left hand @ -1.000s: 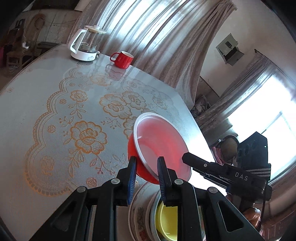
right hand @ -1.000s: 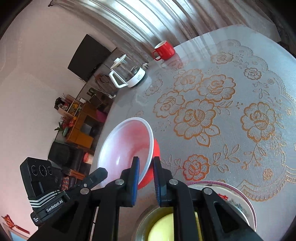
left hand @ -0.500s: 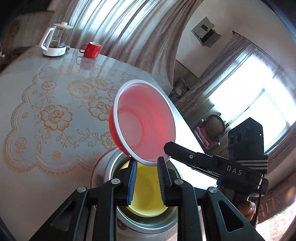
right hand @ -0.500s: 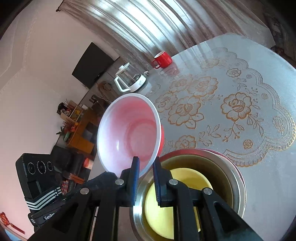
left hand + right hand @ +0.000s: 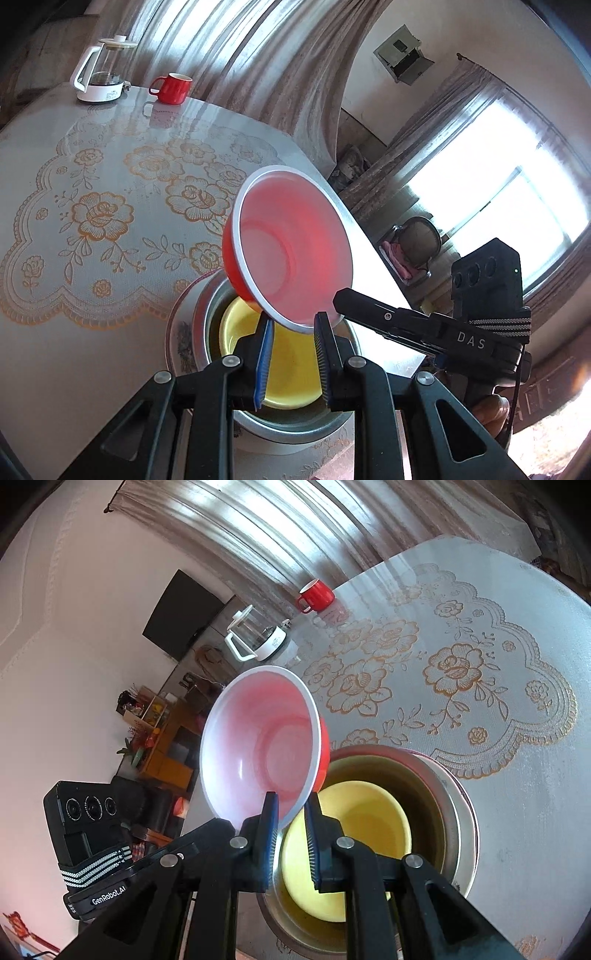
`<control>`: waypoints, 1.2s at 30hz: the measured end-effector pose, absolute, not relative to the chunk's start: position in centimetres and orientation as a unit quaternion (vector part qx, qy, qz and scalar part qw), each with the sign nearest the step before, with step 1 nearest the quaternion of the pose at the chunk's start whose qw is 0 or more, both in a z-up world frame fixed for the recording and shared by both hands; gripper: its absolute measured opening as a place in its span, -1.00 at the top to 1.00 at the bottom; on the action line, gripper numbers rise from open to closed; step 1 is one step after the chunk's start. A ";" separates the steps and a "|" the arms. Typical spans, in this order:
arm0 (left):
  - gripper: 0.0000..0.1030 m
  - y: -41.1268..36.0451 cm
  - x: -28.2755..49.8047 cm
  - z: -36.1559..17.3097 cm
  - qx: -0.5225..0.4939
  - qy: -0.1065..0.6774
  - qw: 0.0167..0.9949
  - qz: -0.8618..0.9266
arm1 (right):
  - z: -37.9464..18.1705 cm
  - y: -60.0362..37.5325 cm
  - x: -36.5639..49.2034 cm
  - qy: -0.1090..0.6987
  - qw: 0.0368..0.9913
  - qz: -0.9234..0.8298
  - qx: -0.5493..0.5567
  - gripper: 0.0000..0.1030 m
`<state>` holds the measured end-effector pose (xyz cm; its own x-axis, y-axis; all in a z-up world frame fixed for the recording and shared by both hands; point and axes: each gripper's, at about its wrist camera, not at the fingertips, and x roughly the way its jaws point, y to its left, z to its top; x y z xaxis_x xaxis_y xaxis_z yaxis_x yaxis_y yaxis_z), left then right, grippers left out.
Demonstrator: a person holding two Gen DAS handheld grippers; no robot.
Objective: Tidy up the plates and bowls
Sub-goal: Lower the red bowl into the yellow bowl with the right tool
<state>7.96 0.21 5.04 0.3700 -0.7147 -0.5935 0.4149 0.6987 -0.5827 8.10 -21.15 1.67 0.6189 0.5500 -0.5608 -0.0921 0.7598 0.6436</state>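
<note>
Red bowl [image 5: 291, 258] pinched at rim by both grippers, left [image 5: 293, 334] at 6 o'clock, right [image 5: 291, 812] likewise; level, centre over yellow bowl [image 5: 354, 823], then lower

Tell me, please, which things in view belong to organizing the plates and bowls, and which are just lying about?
Part of the job:
- red bowl, gripped at its rim by the left gripper and the right gripper
- yellow bowl
- metal bowl holding it
- patterned plate beneath

Just lying about:
- red mug
- glass kettle
</note>
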 end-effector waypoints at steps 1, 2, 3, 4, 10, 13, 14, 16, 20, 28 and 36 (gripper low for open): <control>0.59 0.2 7.9 4.8 -0.171 0.443 0.808 -0.348 | 1.6 -21.1 7.9 0.396 0.851 0.188 0.288 0.74; 0.58 0.2 7.8 4.6 -0.170 0.445 0.808 -0.347 | 1.5 -21.1 7.6 0.401 0.850 0.188 0.285 0.74; 0.57 0.3 7.8 4.4 -0.169 0.447 0.808 -0.345 | 1.4 -21.1 7.3 0.405 0.849 0.187 0.284 0.74; 0.57 0.3 7.7 4.2 -0.169 0.449 0.808 -0.342 | 1.3 -21.1 7.0 0.409 0.848 0.187 0.281 0.74; 0.57 0.4 7.5 4.0 -0.166 0.447 0.811 -0.338 | 0.3 -21.5 5.5 0.429 0.841 0.178 0.277 0.74; 0.57 0.5 7.6 3.9 -0.166 0.448 0.811 -0.337 | 0.0 -21.5 5.0 0.438 0.838 0.178 0.271 0.74; 0.57 0.5 7.5 3.9 -0.165 0.448 0.812 -0.335 | -0.1 -21.5 4.8 0.441 0.837 0.178 0.270 0.74; 0.57 0.4 7.4 3.9 -0.164 0.448 0.812 -0.337 | -0.3 -21.5 4.6 0.446 0.836 0.175 0.268 0.74; 0.57 0.5 7.1 3.9 -0.163 0.449 0.810 -0.339 | -0.4 -21.4 4.0 0.454 0.832 0.179 0.265 0.70; 0.57 0.3 7.0 3.1 -0.157 0.457 0.809 -0.336 | -1.0 -21.8 3.8 0.469 0.822 0.174 0.271 0.50; 0.57 0.1 7.1 2.5 -0.154 0.463 0.807 -0.332 | -1.3 -21.9 3.6 0.471 0.828 0.162 0.259 0.50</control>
<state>7.08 0.14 2.51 0.3502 -0.6793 -0.6449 0.3934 0.7315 -0.5569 3.56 -21.94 -1.32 0.5037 0.5123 -0.6956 -0.0248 0.8134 0.5812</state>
